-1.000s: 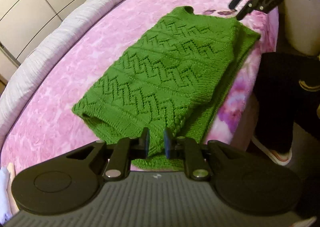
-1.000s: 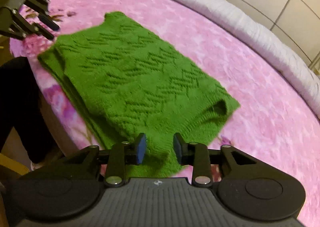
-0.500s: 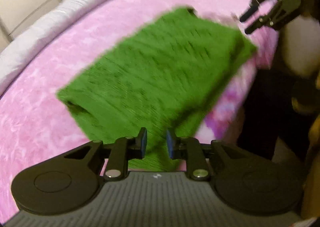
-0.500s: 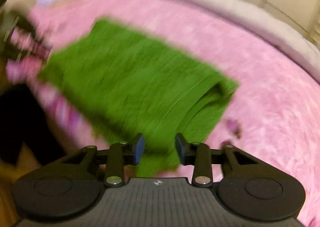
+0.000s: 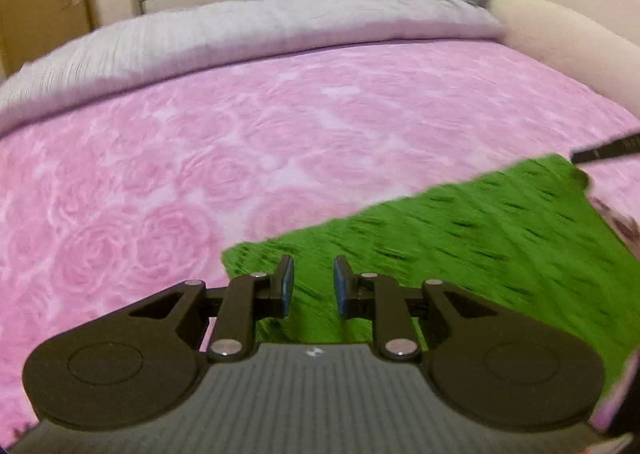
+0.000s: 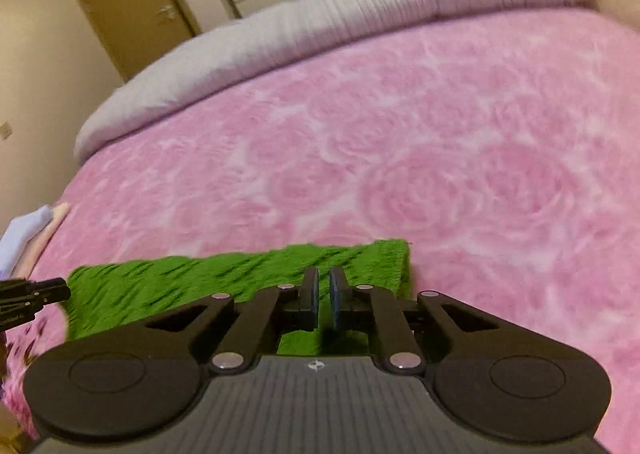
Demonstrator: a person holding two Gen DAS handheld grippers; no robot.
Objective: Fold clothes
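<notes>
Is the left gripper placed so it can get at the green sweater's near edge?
Probably yes: the left gripper is open just above the green sweater, with nothing between them.

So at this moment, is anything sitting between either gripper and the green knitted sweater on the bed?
Nothing visible. The left gripper, jaws apart, and the right gripper, jaws nearly together, both hang directly over the green knitted sweater lying on the pink rose-patterned blanket, with only open air between.
</notes>
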